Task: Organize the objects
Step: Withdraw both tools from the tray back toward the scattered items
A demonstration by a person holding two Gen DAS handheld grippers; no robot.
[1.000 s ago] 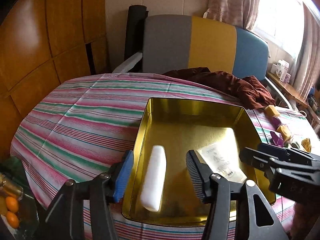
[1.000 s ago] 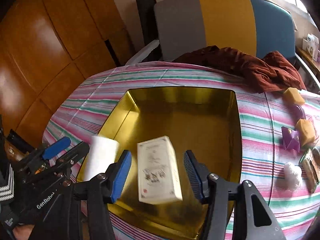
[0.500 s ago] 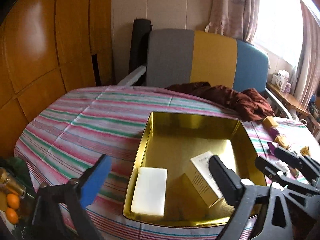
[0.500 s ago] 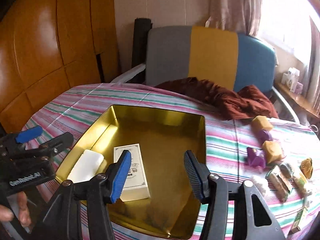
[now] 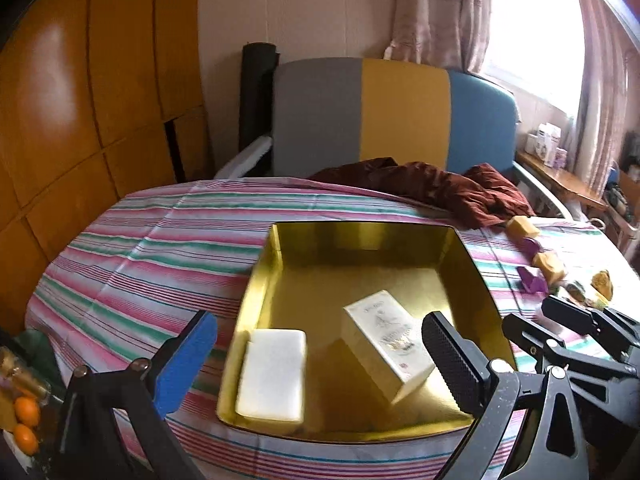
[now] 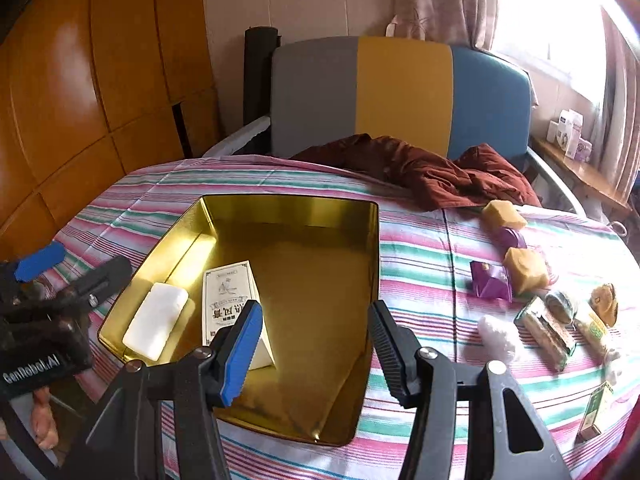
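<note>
A gold tin tray (image 5: 360, 236) (image 6: 288, 210) sits on the striped tablecloth. In it lie a white bar (image 5: 272, 372) (image 6: 156, 320) at the near left and a cream printed box (image 5: 388, 344) (image 6: 230, 300) beside it. My left gripper (image 5: 318, 360) stands wide open above the tray's near edge, touching neither item. The right gripper (image 6: 314, 350) is open over the tray's near right part, with nothing between its pads; its blue pad partly hides the box's near end. Each gripper shows in the other's view, the left (image 6: 78, 266) and the right (image 5: 528, 314).
Loose items lie on the cloth right of the tray: yellow blocks (image 6: 524, 270), purple pieces (image 6: 490, 282), a white fluffy ball (image 6: 498, 334), small packets (image 6: 546, 332). A dark red cloth (image 6: 432, 172) lies at the back before a tricolour chair (image 6: 400, 92). Oranges (image 5: 26, 410) sit low left.
The left gripper opened wide and the white bar now lies flat in the tray. The box, earlier up between the right jaws, now rests in the tray. Both grippers drew back.
</note>
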